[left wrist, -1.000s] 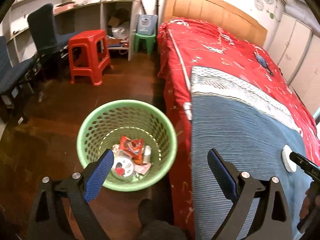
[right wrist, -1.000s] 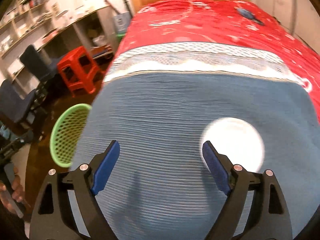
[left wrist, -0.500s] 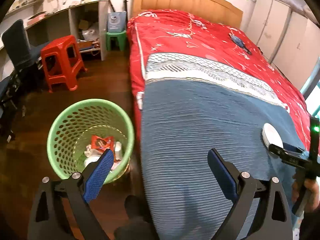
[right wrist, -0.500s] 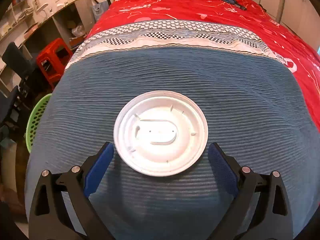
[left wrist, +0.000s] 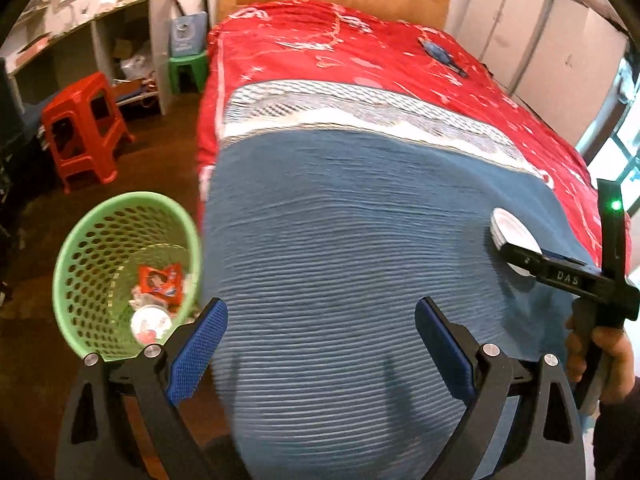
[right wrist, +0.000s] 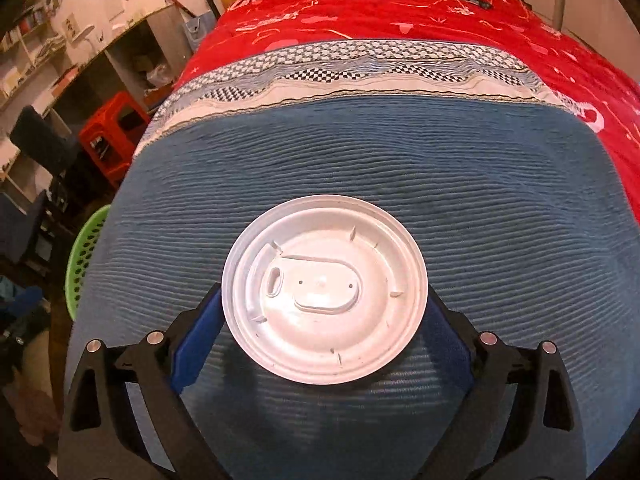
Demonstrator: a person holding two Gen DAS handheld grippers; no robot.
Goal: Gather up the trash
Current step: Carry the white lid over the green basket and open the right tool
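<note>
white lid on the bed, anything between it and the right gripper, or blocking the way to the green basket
Nothing visible. The white lid lies flat on the blue blanket, between the open fingers of the right gripper. The green basket stands on the floor beside the bed, its top open, with only blanket between.

One white lid (right wrist: 324, 292) at six o'clock, one green basket (left wrist: 80, 264) at nine, two stools: red (left wrist: 80, 120) and green (left wrist: 186, 70), at eleven.

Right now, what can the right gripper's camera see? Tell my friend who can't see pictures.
A round white plastic lid lies on a blue blanket between the open right gripper. Behind is a red bedcover; a green basket peeks out at left.
</note>
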